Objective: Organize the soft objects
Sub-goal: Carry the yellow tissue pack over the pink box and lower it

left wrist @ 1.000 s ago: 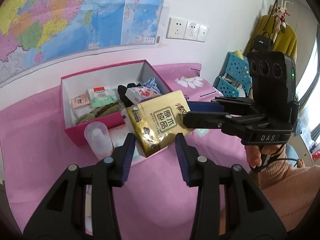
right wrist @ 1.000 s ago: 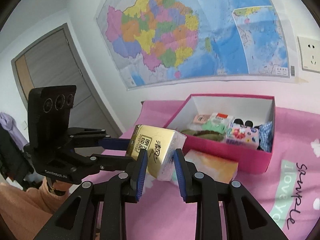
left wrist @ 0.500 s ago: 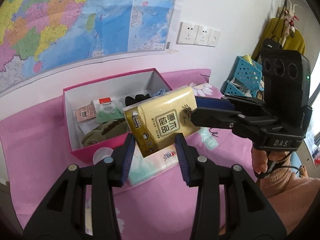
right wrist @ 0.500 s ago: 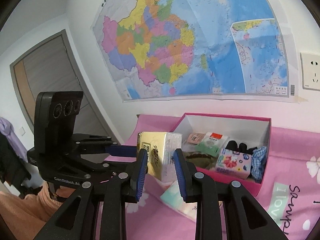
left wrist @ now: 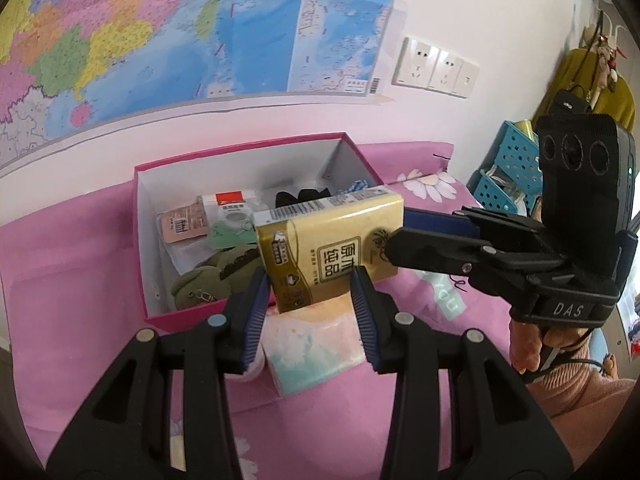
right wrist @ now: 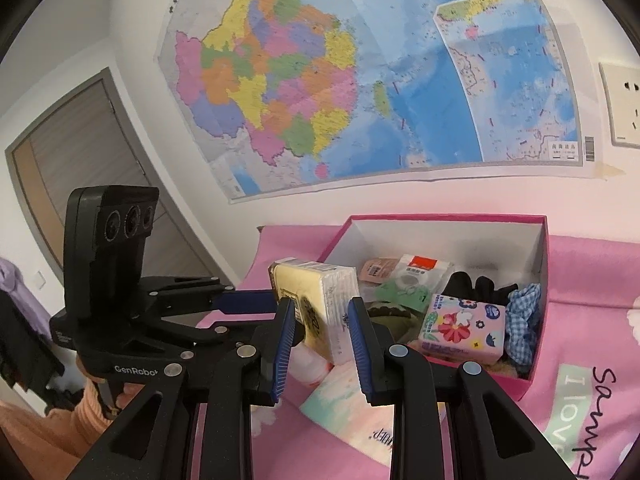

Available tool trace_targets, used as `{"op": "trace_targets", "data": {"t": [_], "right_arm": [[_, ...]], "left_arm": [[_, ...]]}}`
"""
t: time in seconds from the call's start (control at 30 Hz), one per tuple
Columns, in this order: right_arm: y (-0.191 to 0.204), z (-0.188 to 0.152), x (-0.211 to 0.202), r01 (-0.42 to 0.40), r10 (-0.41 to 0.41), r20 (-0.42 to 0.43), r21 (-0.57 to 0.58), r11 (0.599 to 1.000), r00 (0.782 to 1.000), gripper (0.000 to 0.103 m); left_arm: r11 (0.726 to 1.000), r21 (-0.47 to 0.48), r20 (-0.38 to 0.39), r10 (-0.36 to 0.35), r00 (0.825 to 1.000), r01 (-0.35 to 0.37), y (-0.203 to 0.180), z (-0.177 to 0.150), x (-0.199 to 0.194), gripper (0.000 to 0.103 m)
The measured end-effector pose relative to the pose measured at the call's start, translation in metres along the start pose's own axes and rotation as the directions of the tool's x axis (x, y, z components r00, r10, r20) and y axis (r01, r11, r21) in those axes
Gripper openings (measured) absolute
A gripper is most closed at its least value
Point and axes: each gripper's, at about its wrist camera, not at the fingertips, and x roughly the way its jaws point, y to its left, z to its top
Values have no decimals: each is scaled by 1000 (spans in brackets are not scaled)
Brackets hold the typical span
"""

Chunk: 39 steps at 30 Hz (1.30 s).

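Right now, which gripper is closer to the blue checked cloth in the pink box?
Right. The right gripper, holding the gold tissue pack, is close beside the blue checked cloth; the left gripper sits farther back, by the pink cardboard box's front wall.

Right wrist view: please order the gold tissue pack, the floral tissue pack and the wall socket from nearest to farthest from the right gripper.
1. Gold tissue pack: between the fingers of the right gripper.
2. Floral tissue pack: to the right, inside the pink box.
3. Wall socket: far upper right, on the wall.
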Motion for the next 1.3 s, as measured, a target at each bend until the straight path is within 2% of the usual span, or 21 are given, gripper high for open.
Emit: {"op": "trace_targets", "data": {"t": [0.7, 1.3], "right_arm": [[-34, 5, 41, -10, 13, -40, 70, 998, 999, 28], [-43, 5, 49, -11, 16, -53, 83, 996, 998, 28]], "left_arm": [[996, -93, -23, 4, 1000, -6, 26, 12, 32, 43], [996, -81, -14, 28, 999, -29, 25, 14, 41, 43]]}}
